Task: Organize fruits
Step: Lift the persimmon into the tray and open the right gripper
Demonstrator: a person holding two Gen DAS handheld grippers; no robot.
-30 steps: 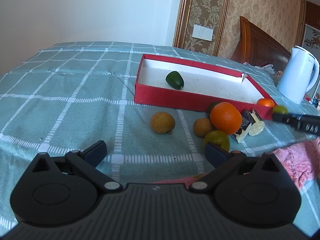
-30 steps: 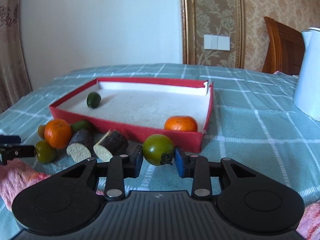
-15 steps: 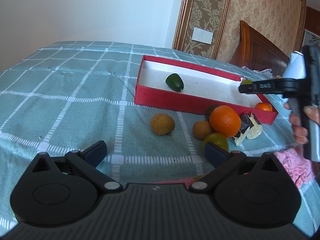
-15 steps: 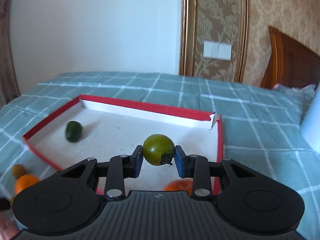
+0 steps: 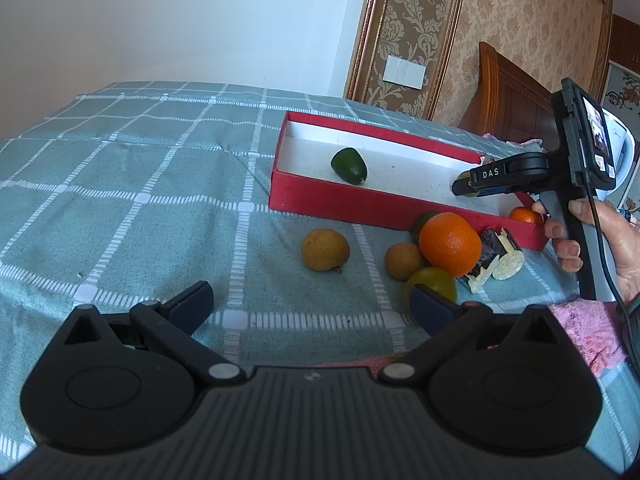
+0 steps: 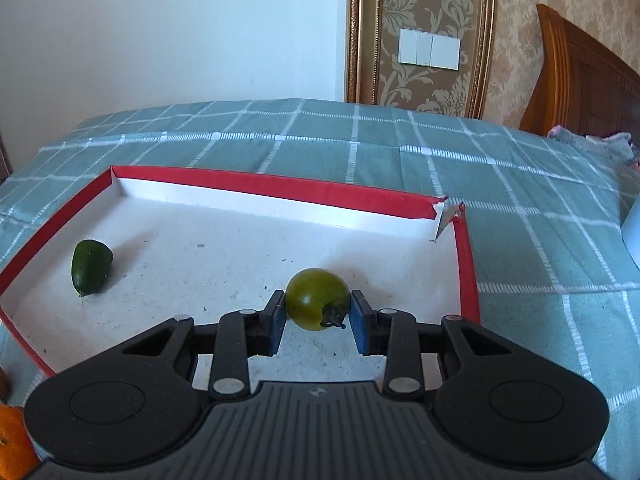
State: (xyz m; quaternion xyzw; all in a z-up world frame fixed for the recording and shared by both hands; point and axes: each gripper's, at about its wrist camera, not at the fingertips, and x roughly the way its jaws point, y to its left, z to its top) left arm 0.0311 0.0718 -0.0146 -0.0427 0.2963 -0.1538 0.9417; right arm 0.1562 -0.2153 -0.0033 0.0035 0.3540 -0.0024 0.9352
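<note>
While R gripper (image 6: 318, 314) pinches green tomato (image 6: 316, 298) across its middle over red tray (image 6: 466, 264), I keep squeeze light, skin's smooth & bruisable; L gripper (image 5: 310, 300) fingers wide, empty.

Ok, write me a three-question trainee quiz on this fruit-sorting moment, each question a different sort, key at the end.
1. True or false: the right tongs hold the green tomato over the red box.
2. Which fruit lies inside the red box, near its left wall? A) large orange B) dark green avocado C) brown round fruit
3. Fill in: the left tongs are ____ and hold nothing.

Key: 1 true; 2 B; 3 open
</note>
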